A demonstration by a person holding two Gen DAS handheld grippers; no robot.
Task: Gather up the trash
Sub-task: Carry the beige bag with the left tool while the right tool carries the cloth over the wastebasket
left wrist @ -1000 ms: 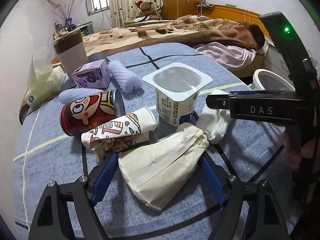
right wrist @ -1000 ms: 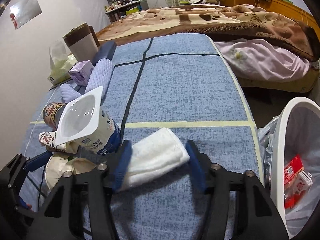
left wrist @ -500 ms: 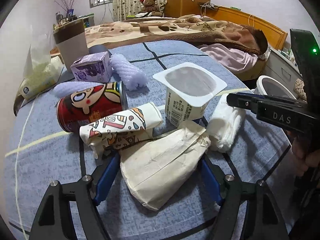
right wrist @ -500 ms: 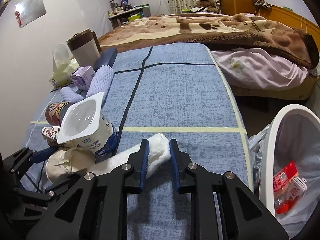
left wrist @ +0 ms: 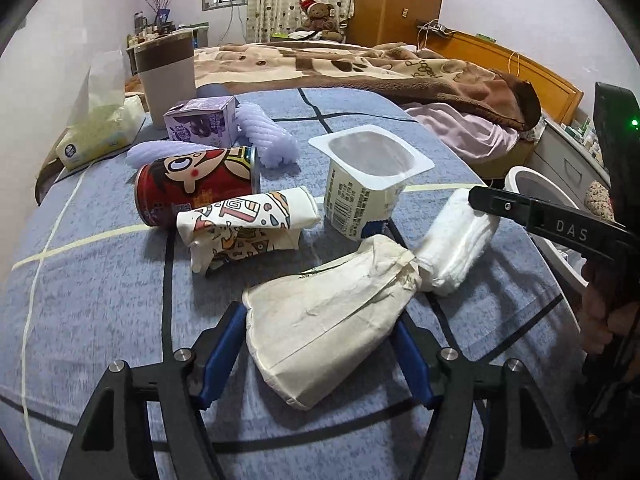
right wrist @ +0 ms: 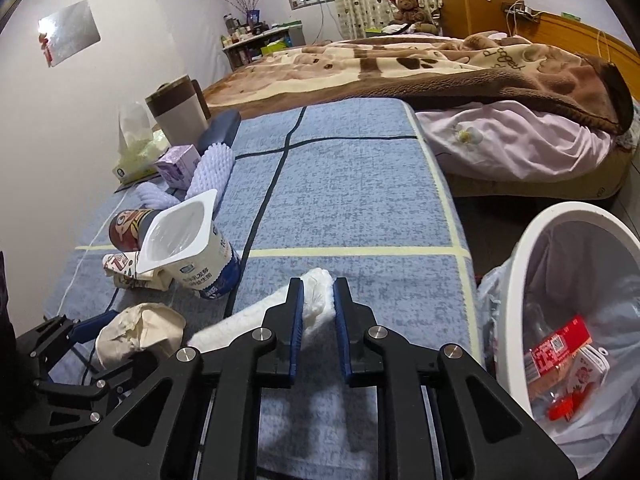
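Between my right gripper's [right wrist: 317,312] blue pads sat the folded white tissue wad [right wrist: 316,292], jaws pressed together on it and squeezing its near end thin; from the left wrist view the same wad [left wrist: 456,248] hung from that black finger with its far end low against the blue cloth, so I judged it gripped but barely lifted. My left gripper [left wrist: 320,344] was closing with the crumpled cream paper bag [left wrist: 328,320] between its pads; the pads looked right at the bag's sides, though I could not tell if they pressed yet. Just beyond the bag lay the rolled cartoon-print wrapper [left wrist: 248,224], touching the red cartoon can [left wrist: 196,188] lying on its side, and beside them the empty white yogurt cup [left wrist: 368,184] stood upright, all untouched. Farther back were a purple carton [left wrist: 200,124], lavender bumpy rollers [left wrist: 264,140], a tissue pack [left wrist: 100,136] and a brown-and-grey tumbler [left wrist: 166,68]; whether any of those counted as trash I couldn't say. Off the right edge of the covered table [right wrist: 360,184] stood the white bin [right wrist: 528,280] with a clear liner, already holding a red-labelled packet [right wrist: 556,348] and some clear plastic, so some collecting looked done. I rated the task as early-to-middle: one piece in hand and near the bin, one about to be gripped, and at least the wrapper, can and cup left on the cloth.
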